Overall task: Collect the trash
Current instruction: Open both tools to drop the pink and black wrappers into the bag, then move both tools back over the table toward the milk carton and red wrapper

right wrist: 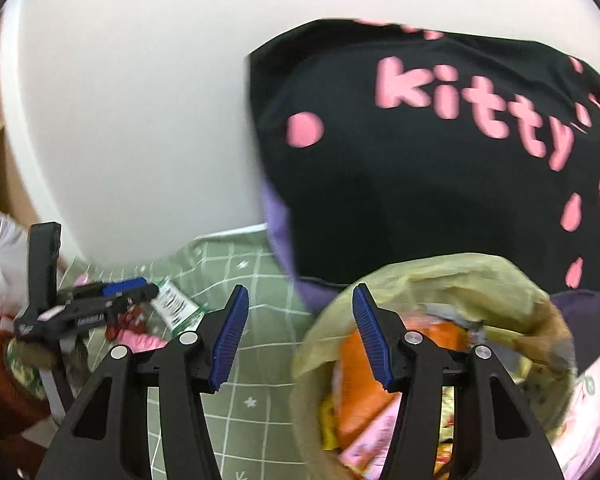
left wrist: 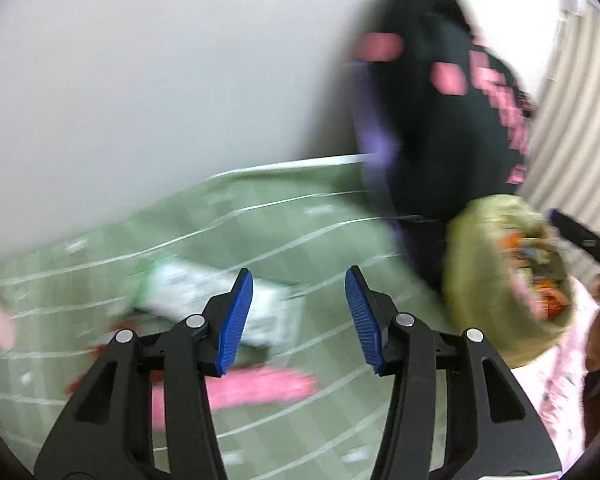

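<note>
My left gripper (left wrist: 299, 312) is open and empty above a green checked cloth (left wrist: 260, 216). Below it lie a white and green wrapper (left wrist: 188, 292) and a pink wrapper (left wrist: 260, 388). A yellow-green trash bag (left wrist: 480, 280) full of wrappers stands at the right. My right gripper (right wrist: 298, 334) is open and empty, at the left rim of the same bag (right wrist: 460, 280), which holds orange and pink wrappers (right wrist: 360, 400). The left gripper (right wrist: 100, 300) also shows at the left of the right wrist view, near the white and green wrapper (right wrist: 172, 304).
A black cushion with pink "kitty" lettering (right wrist: 440, 160) leans on the white wall (right wrist: 140, 100) behind the bag. A purple cloth (right wrist: 280, 220) lies under it. White plastic bags (right wrist: 0, 248) and a shelf edge sit at far left.
</note>
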`<state>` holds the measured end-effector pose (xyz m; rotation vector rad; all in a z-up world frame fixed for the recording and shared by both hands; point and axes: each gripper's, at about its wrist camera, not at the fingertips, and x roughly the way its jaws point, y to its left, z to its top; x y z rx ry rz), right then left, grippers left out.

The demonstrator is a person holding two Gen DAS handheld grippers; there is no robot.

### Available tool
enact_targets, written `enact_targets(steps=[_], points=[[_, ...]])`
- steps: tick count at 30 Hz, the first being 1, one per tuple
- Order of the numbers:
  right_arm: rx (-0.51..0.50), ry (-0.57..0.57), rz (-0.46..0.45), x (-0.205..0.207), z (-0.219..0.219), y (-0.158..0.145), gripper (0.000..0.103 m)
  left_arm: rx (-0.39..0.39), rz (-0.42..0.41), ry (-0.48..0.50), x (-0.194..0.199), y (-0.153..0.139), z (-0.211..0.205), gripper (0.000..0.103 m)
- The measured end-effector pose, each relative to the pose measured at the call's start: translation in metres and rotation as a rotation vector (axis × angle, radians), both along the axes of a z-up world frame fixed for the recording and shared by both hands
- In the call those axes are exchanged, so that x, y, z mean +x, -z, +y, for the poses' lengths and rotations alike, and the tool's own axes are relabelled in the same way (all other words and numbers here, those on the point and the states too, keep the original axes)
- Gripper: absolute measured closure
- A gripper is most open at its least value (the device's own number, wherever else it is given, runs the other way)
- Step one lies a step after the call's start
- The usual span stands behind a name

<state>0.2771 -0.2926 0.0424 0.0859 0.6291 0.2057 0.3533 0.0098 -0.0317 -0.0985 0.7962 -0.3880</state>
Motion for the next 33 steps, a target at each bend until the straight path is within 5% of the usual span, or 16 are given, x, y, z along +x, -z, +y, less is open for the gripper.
enact_targets(steps=[6,10,14,22,33], points=[[-0.055,-0.091,0.073,0.016,0.041,0.014,0.052,0.08,0.119,-0.12,0.009,0.048,0.077,0.057],[-0.106,-0.166,0.098,0.027,0.075,0.026,0.052,0.064,0.178,-0.148,0.01,0.066,0.098,0.057],[-0.131,-0.279,0.145,0.043,0.113,0.043,0.052,0.067,0.222,-0.185,0.004,0.079,0.111,0.068],[-0.163,-0.519,0.264,0.095,0.195,0.082,0.052,-0.073,0.225,-0.292,-0.027,0.066,0.155,0.068],[-0.392,-0.739,0.312,0.17,0.281,0.136,0.052,-0.115,0.164,-0.368,-0.07,0.031,0.187,0.063]])
